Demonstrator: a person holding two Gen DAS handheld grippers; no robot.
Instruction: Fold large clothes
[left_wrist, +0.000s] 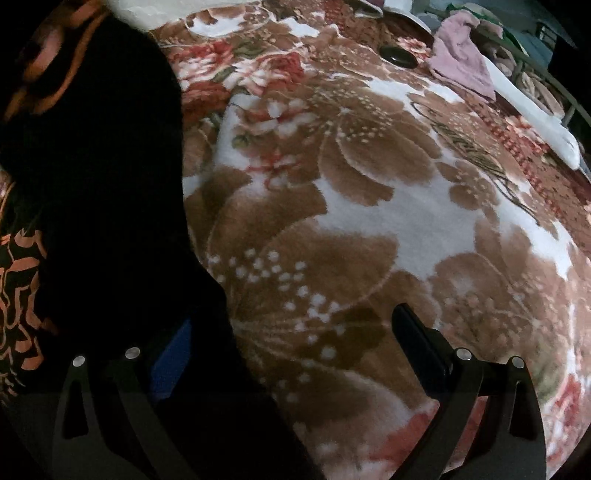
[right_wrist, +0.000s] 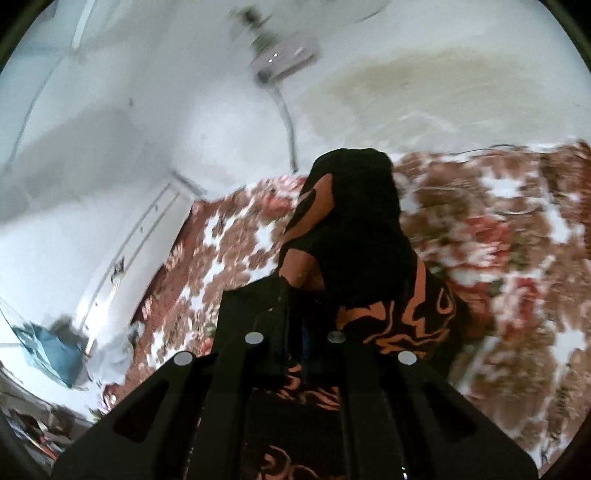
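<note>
Left tongs (left_wrist: 291, 332): two black fingers (left_wrist: 417, 339) on flat black linkage arms, each arm with long slot cut-outs. Round silver rivets sit at the arm joints, two on each side. The inner face of the left-hand finger shows a blue pad. The right-hand finger is a thick, dark, rounded block.

Right tongs (right_wrist: 295, 299): the same black make, with broad angular linkage plates, slot cut-outs and four silver rivets in a shallow arc. A thin strip of blue shows between the fingers (right_wrist: 273, 295). The finish is matte, with no lettering or cables visible.
</note>
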